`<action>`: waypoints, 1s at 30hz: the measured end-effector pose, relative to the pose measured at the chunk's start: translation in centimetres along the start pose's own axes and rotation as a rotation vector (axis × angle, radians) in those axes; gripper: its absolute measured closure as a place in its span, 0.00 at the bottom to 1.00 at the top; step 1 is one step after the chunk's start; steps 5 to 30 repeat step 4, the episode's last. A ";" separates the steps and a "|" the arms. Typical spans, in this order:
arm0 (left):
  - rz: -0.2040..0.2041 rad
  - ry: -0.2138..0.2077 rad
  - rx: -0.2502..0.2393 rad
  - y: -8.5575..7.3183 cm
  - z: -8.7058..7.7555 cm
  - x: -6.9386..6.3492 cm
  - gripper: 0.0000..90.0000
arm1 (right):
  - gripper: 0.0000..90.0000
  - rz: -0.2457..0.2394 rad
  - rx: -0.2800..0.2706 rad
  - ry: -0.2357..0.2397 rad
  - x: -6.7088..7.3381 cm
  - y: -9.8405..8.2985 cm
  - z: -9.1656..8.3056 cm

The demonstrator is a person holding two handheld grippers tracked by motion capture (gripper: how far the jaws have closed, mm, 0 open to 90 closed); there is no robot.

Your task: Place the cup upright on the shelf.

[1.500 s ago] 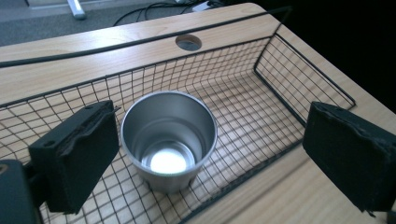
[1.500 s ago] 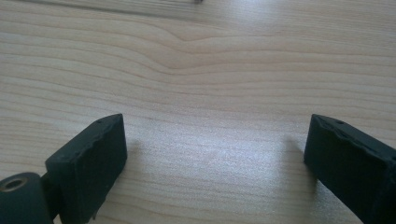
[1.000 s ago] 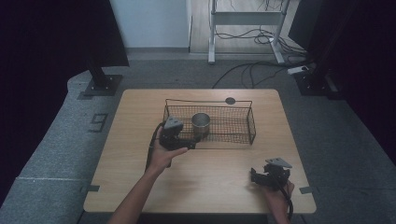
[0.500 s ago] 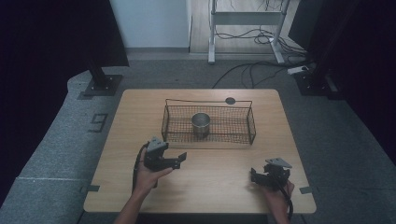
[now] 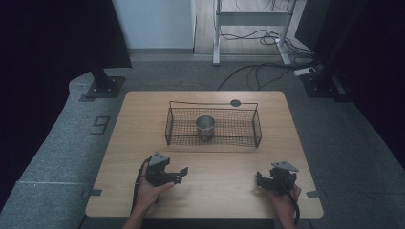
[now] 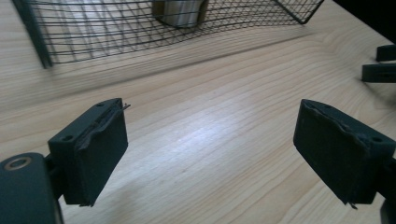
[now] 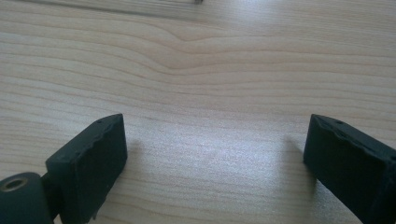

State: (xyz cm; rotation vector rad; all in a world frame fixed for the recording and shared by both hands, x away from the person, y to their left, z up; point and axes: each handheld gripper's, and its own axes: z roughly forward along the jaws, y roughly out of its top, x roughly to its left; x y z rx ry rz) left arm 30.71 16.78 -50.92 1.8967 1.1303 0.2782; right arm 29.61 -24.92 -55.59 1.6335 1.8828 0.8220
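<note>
Metal cup (image 5: 205,127) stands upright in the wire basket (image 5: 213,127); both grippers rest empty near the table's (image 5: 224,167) front edge.

The cup lies ahead of the left gripper (image 5: 177,173), probably the nearer one; the right gripper (image 5: 260,179) sits farther off. Both sets of jaws gape over bare wood. A second ago the left gripper was at the basket beside the cup; it has pulled back and down since.

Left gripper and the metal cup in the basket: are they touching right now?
Apart. In the high view the left gripper sits near the table's front edge, with bare wood between it and the wire basket holding the metal cup.
</note>
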 end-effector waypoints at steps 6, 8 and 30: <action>0.004 -0.007 -0.012 0.2 -0.1 -0.1 0.11 | 0.07 0.000 0.000 0.001 0.0 0.0 0.0; 0.004 -0.007 -0.012 0.2 -0.1 -0.1 0.11 | 0.07 0.000 0.000 0.001 0.0 0.0 0.0; 0.004 -0.007 -0.012 0.2 -0.1 -0.1 0.11 | 0.07 0.000 0.000 0.001 0.0 0.0 0.0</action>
